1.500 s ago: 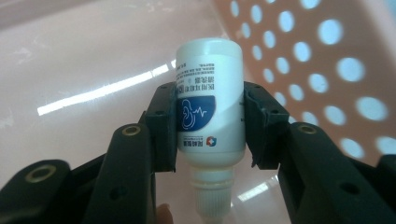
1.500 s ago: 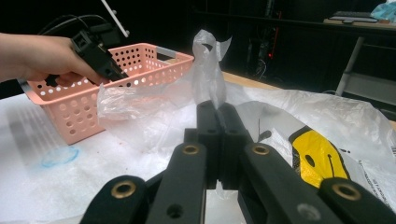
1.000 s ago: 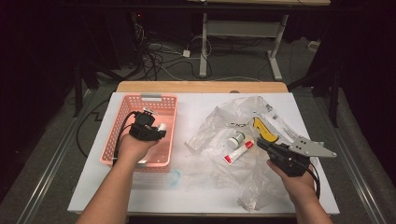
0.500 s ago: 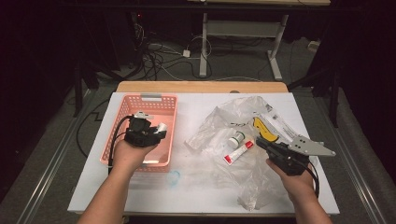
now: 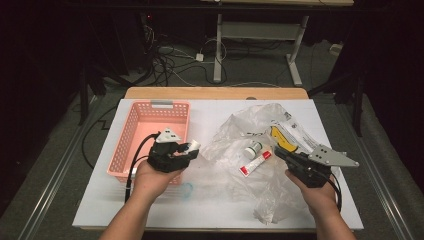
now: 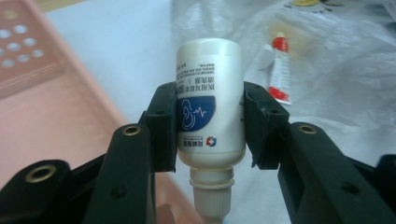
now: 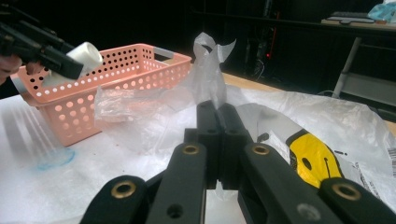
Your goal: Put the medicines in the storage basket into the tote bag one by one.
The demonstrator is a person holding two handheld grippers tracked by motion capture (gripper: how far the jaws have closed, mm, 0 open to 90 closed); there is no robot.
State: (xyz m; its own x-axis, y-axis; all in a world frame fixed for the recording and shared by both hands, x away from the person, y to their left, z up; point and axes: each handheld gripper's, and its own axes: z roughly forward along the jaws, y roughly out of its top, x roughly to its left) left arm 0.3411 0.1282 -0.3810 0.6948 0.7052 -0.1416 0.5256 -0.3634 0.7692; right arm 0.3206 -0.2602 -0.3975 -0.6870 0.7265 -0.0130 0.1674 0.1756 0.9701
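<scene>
White plastic medicine bottle [image 6: 209, 100] sits clamped between my left gripper [image 5: 186, 149] pads, centre-left of the high view, beside the pink basket [image 5: 131, 140]. I should carry it level over the rim before releasing. My right gripper [image 5: 284, 153], fully closed, pins the plastic bag [image 5: 280, 185].

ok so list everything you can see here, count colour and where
white bottle: 1, white with a blue label, clamped in the left claw by the basket's right rim
basket: 1, pink, left part of the table
plastic bag: 1, clear, crumpled, right of the basket
tube: 1, white with red ends, on the bag
small bottle: 1, white, on the bag beside the tube
yellow pack: 1, yellow and black, on the bag
table: 1, white top
left claw: 1, black, shut on the bottle
right claw: 1, black, shut, on the bag's right edge
hands: 2, at the table's near edge
</scene>
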